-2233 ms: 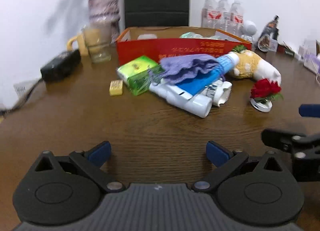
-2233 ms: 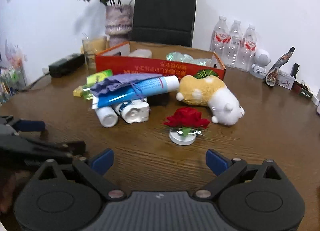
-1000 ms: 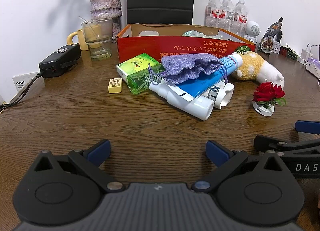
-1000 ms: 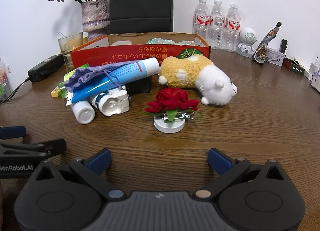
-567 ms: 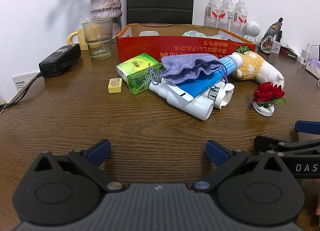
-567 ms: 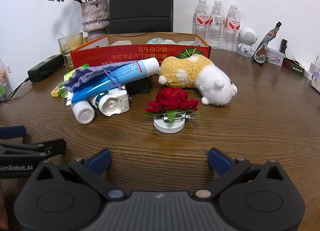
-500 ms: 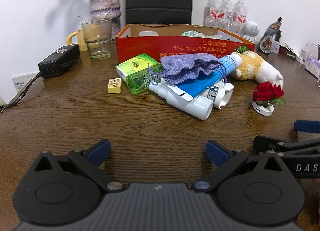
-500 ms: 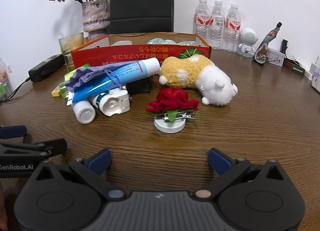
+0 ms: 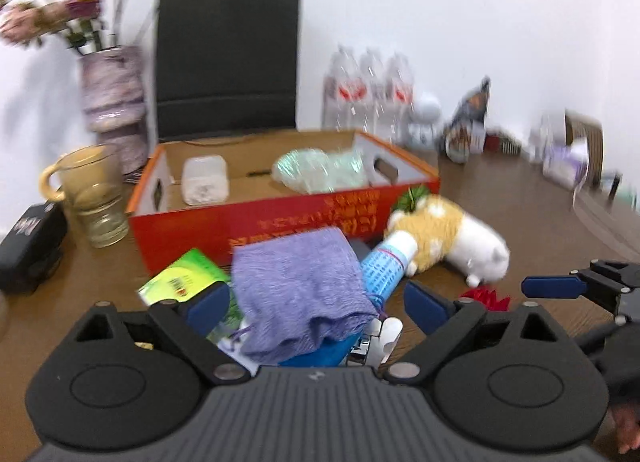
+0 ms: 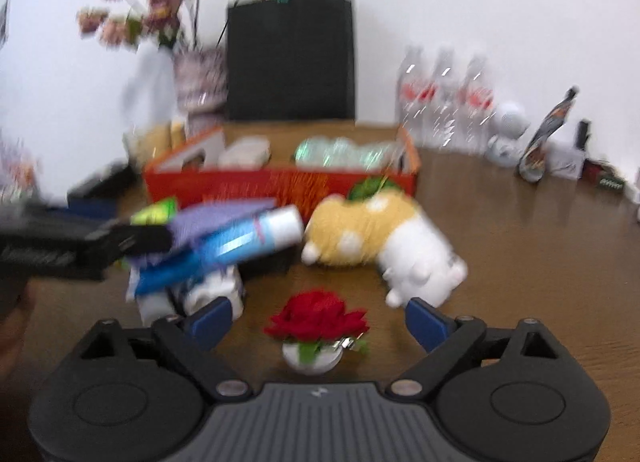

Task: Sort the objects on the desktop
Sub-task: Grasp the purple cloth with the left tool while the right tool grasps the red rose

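Observation:
My left gripper is open with its jaws either side of a purple knitted pouch that lies on a blue tube and white bottles. A green box lies to the left. My right gripper is open around a red rose on a white base. A yellow-and-white plush toy lies behind the rose. The red cardboard box stands behind the pile and holds a white container and a clear bag.
A glass, a vase of flowers, a black paper bag and a black adapter stand at the back left. Water bottles and small items stand at the back right on the wooden table.
Both grippers have moved forward fast and higher. The left one now straddles the purple pouch and the right one straddles the rose. Both views are blurred.

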Available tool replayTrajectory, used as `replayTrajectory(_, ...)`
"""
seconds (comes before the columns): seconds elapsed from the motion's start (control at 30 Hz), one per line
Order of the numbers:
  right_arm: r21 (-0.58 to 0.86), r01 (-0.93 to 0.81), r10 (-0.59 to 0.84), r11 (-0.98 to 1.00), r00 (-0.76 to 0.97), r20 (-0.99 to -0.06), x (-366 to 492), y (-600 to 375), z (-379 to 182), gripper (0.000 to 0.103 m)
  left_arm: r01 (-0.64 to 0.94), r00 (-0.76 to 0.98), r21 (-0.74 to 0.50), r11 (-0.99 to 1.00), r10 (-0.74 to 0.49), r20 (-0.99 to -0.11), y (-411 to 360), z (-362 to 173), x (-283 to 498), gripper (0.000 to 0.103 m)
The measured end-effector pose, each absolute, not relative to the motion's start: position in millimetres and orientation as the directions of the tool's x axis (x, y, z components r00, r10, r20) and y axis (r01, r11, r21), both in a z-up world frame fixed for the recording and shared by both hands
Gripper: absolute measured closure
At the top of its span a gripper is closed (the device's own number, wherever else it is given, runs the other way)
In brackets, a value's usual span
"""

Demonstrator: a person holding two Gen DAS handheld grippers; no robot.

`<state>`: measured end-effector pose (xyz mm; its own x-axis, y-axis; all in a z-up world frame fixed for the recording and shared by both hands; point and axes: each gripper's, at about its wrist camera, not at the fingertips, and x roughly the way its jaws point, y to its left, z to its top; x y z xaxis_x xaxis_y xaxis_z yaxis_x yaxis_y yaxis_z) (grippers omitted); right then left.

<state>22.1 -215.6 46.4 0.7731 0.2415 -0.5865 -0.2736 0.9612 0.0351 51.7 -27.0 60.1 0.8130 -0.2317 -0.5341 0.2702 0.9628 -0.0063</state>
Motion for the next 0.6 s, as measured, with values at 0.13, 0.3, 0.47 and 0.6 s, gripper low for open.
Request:
replayTrajectory(0.13, 0.057, -0.269, 0.244, 0.961, 0.737, -0.630, 27, -215, 32, 0.050, 0.271, 0.777, -0.001, 0.962, -0.220, -0.589, -30, 54, 56, 0.080)
replayTrajectory(0.3, 0.112, -0.260, 0.269, 0.959, 0.716, -0.644, 30, -223, 29, 0.103, 0.244, 0.784, -0.072, 0.967, -0.240, -0.573, -11, 66, 35, 0.092)
replayTrajectory(0.47, 0.099, -0.244, 0.251, 0.965, 0.732, -0.634, 33, -220, 27, 0.091, 0.178, 0.827, -0.118, 0.977, -0.214, -0.520, 8, 85, -1, 0.093)
replayTrajectory(0.6, 0.088, -0.231, 0.235, 0.969, 0.745, -0.625, 35, -218, 25, 0.054, 0.146, 0.866, -0.140, 0.979, -0.195, -0.460, 24, 107, -23, 0.093)
